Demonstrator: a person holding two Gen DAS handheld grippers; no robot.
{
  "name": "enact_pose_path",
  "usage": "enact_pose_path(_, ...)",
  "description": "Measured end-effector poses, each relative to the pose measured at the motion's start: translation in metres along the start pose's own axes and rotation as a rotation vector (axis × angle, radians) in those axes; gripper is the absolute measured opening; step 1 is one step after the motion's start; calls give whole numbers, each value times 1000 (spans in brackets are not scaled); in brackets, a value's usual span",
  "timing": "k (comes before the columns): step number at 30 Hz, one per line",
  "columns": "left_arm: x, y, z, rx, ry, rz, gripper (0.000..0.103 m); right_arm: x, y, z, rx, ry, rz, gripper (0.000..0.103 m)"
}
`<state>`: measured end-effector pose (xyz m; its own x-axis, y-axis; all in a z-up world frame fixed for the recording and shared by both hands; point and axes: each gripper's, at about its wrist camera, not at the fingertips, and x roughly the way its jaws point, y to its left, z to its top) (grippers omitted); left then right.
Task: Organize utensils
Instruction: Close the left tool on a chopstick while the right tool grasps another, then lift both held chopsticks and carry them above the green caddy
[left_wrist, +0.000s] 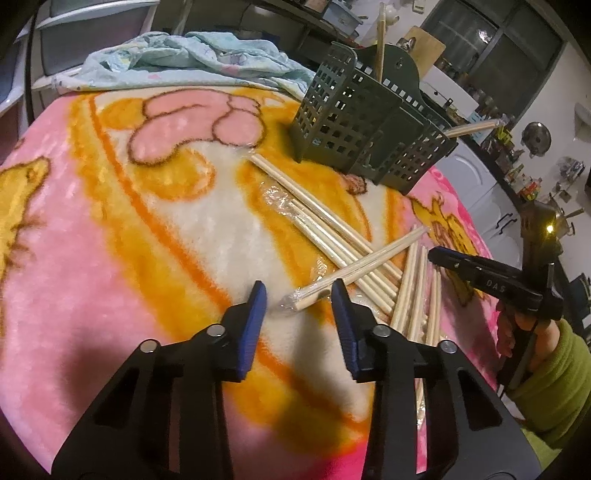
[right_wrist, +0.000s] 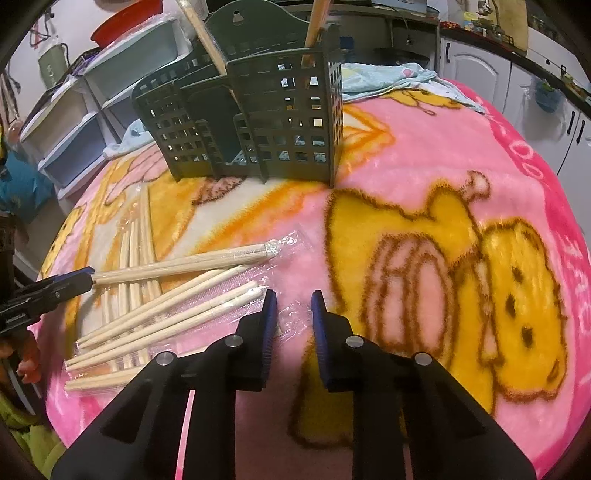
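Note:
Several plastic-wrapped pairs of wooden chopsticks (left_wrist: 347, 236) lie crossed on a pink and yellow cartoon blanket (left_wrist: 110, 221). A dark green slotted utensil holder (left_wrist: 369, 122) stands behind them with chopsticks (left_wrist: 380, 37) upright in it. My left gripper (left_wrist: 299, 295) is open, its blue pads either side of the near end of one wrapped pair (left_wrist: 354, 273). My right gripper (right_wrist: 291, 306) is open and empty above the blanket, just right of the chopstick pile (right_wrist: 166, 310). The holder (right_wrist: 258, 122) stands beyond it. The left gripper (right_wrist: 74, 278) shows at the left edge there.
A crumpled light blue cloth (left_wrist: 192, 59) lies at the blanket's far edge. White drawer units (right_wrist: 74, 122) stand to the left of the table, kitchen cabinets (right_wrist: 476, 66) behind. A green-sleeved arm (left_wrist: 550, 373) holds the right gripper (left_wrist: 491, 275).

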<state>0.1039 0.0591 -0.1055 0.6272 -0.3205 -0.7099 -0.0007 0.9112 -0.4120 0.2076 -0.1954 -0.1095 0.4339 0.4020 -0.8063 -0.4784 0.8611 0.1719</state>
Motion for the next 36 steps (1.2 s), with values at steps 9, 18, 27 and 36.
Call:
enact_pose_path(9, -1, 2, 1, 6, -6, 4, 11, -1, 3, -3, -8, -11, -5, 7)
enact_pose_path(18, -21, -5, 10, 20, -76, -24, 5, -18, 10, -3, -15, -43, -10, 3)
enact_pose_path(27, -64, -36, 43, 94, -198, -87, 3, -79, 38, 22, -99, -207, 2, 3)
enact_pose_path(36, -82, -77, 76, 187, -273, -147, 2, -128, 64, 41, -175, -327, 38, 3)
